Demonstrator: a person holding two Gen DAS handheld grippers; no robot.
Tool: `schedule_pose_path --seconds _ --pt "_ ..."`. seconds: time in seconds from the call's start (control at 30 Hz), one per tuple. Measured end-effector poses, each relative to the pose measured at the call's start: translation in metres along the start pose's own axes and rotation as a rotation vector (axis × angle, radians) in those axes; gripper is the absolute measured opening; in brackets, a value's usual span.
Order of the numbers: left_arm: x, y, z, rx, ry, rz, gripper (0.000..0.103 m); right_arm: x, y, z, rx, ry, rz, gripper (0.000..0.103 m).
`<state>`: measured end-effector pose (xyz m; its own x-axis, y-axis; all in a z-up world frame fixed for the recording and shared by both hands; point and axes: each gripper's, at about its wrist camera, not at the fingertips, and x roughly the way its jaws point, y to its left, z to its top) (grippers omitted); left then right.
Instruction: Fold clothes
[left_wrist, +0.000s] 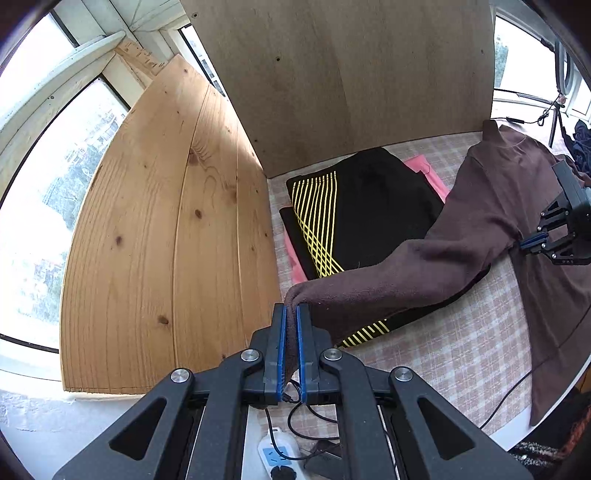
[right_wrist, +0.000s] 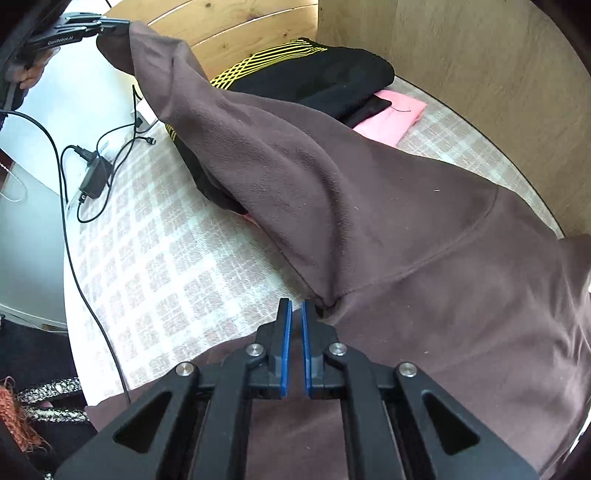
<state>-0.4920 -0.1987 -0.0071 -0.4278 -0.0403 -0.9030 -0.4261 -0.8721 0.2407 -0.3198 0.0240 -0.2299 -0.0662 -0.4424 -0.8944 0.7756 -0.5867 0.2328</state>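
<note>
A brown long-sleeved top (left_wrist: 498, 192) (right_wrist: 424, 240) lies spread on the checked tablecloth (left_wrist: 443, 350) (right_wrist: 166, 258). One sleeve (left_wrist: 406, 266) (right_wrist: 229, 118) is lifted and stretched across the folded pile. My left gripper (left_wrist: 291, 306) (right_wrist: 110, 24) is shut on that sleeve's cuff, held above the table's left edge. My right gripper (right_wrist: 296, 304) (left_wrist: 524, 243) sits at the armpit seam with its jaws almost together; no cloth shows between the pads.
A folded black garment with yellow stripes (left_wrist: 369, 206) (right_wrist: 325, 74) rests on a pink one (left_wrist: 424, 166) (right_wrist: 395, 114) under the sleeve. Pine boards (left_wrist: 166, 221) and a plywood panel (left_wrist: 351, 74) wall the table. Power strip (left_wrist: 277, 454), adapter with cables (right_wrist: 94, 177), and tripod (left_wrist: 557, 114) stand nearby.
</note>
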Motion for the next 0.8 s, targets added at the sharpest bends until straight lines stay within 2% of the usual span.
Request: schedule_pose_path --seconds 0.03,0.17,0.4,0.53,0.67,0.8 --pt "-0.002 0.0 -0.001 -0.001 -0.001 -0.003 0.005 -0.007 -0.007 0.0 0.041 -0.054 0.053 0.008" --pt "-0.027 -0.008 -0.006 -0.002 -0.049 -0.038 0.004 -0.006 -0.055 0.011 0.261 -0.09 -0.047 0.011" --pt "-0.089 -0.051 -0.019 0.048 -0.149 -0.08 0.004 -0.018 -0.063 0.017 0.364 -0.078 0.048 0.01" --pt "-0.125 -0.097 -0.031 0.09 -0.176 -0.088 0.005 -0.025 -0.068 0.02 0.422 -0.072 0.102 0.014" --pt "-0.155 -0.155 -0.044 0.112 -0.179 -0.064 0.004 -0.099 -0.044 -0.007 0.325 -0.166 0.12 0.025" --pt "-0.168 -0.229 -0.063 0.163 -0.151 -0.066 0.005 -0.152 -0.035 -0.046 0.266 -0.21 0.113 0.028"
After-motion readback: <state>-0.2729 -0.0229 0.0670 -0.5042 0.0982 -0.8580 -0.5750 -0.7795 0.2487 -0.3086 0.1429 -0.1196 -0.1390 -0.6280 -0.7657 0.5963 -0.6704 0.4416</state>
